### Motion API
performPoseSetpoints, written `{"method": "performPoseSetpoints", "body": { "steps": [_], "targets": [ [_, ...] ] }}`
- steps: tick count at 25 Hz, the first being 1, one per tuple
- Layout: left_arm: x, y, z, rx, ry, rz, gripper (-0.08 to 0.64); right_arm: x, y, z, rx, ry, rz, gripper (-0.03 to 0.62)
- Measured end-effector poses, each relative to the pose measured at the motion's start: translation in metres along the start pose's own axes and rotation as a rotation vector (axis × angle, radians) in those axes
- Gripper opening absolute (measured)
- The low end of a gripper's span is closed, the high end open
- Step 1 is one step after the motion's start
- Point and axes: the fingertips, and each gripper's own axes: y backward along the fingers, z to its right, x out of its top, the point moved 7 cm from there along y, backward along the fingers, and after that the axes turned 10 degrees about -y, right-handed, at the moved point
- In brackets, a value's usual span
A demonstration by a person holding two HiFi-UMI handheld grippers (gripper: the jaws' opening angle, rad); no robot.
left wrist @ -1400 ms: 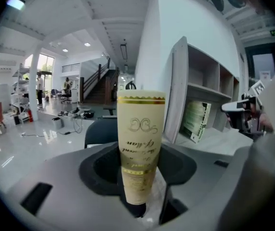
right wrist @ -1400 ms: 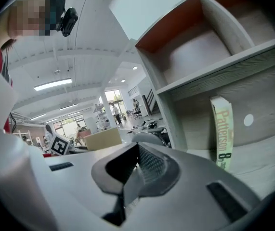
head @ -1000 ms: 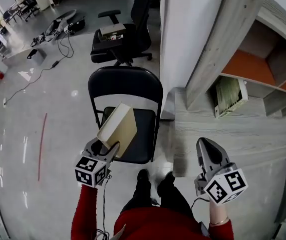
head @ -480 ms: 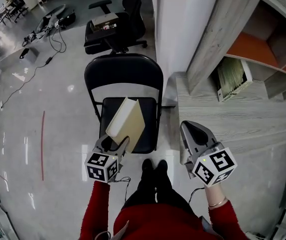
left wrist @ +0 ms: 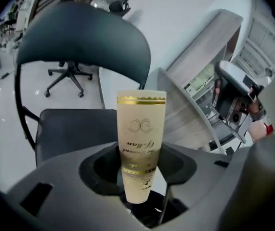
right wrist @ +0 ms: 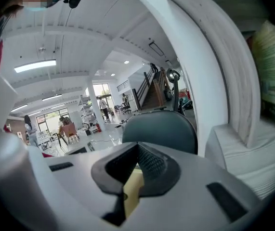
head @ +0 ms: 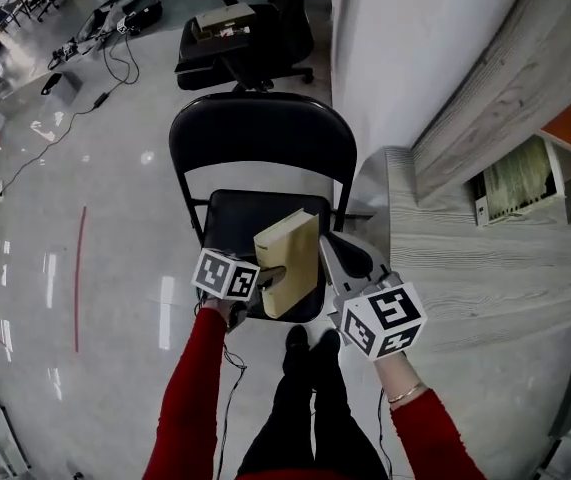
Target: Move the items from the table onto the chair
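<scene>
Grips a cream box (head: 290,258) by its lower end in the left gripper (head: 270,280). Along those jaws, shows the pads pressed on the box's two broad faces, with the narrow end face pointing forward. Hangs tilted over the front right of the folding chair (head: 227,223) seat; cannot tell whether it touches the seat.

Looks like glossy printed card: slim, flat-faced and square-cornered, with a scalloped gold band and gold script on the end face. Probably handles light and stiff. Could slip on that smooth finish, and could dent at the thin walls under a hard squeeze. Best taken across the thickness near one end, as here, and laid down flat rather than dropped.

Just beside the box's right edge, shows the right gripper (head: 331,248) with jaws pressed together on nothing, only a sliver of cream visible behind them.

Underneath, offers a black padded seat and a curved black backrest on thin metal tubing. To the right, runs a bench (head: 465,268) of pale grey wood grain, matte and bare where visible. Beyond it, holds a pale printed packet (head: 515,176) in a shelf (head: 565,183) opening, next to a smooth white pillar (head: 405,58). Farthest, spreads a shiny grey floor (head: 115,218) with loose cables (head: 85,113) and a black office chair (head: 250,43).
</scene>
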Motion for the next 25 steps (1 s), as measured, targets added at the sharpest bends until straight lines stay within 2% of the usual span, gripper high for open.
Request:
{"method": "performPoseSetpoints", "body": {
  "steps": [2, 4, 7, 9, 14, 19, 21, 25],
  "targets": [
    [-0.006, -0.023, -0.024, -0.095, 0.020, -0.090, 0.222, -0.009, -0.010, 0.008, -0.007, -0.010, -0.005, 0.012],
    [-0.009, -0.039, -0.041, -0.158, 0.047, -0.140, 0.222, -0.017, -0.018, 0.015, -0.015, -0.016, -0.015, 0.012],
    [-0.005, -0.050, -0.059, -0.199, 0.105, -0.105, 0.222, -0.024, -0.024, 0.021, -0.018, -0.024, -0.031, 0.012],
    [-0.001, -0.055, -0.069, -0.198, 0.124, -0.093, 0.226, -0.026, -0.026, 0.024, -0.018, -0.016, -0.043, 0.012],
    [0.003, -0.070, -0.092, -0.076, 0.100, -0.156, 0.247, -0.029, -0.026, 0.029, -0.022, -0.033, -0.058, 0.012],
    [0.013, -0.086, -0.109, 0.046, 0.141, -0.161, 0.275, -0.031, -0.026, 0.030, -0.011, -0.062, -0.063, 0.012],
    [0.017, -0.087, -0.117, 0.121, 0.112, -0.224, 0.296, -0.032, -0.025, 0.030, -0.006, -0.070, -0.064, 0.012],
    [0.016, -0.081, -0.135, 0.327, -0.021, -0.350, 0.294, -0.037, -0.025, 0.034, 0.003, -0.083, -0.073, 0.012]
  ]
}}
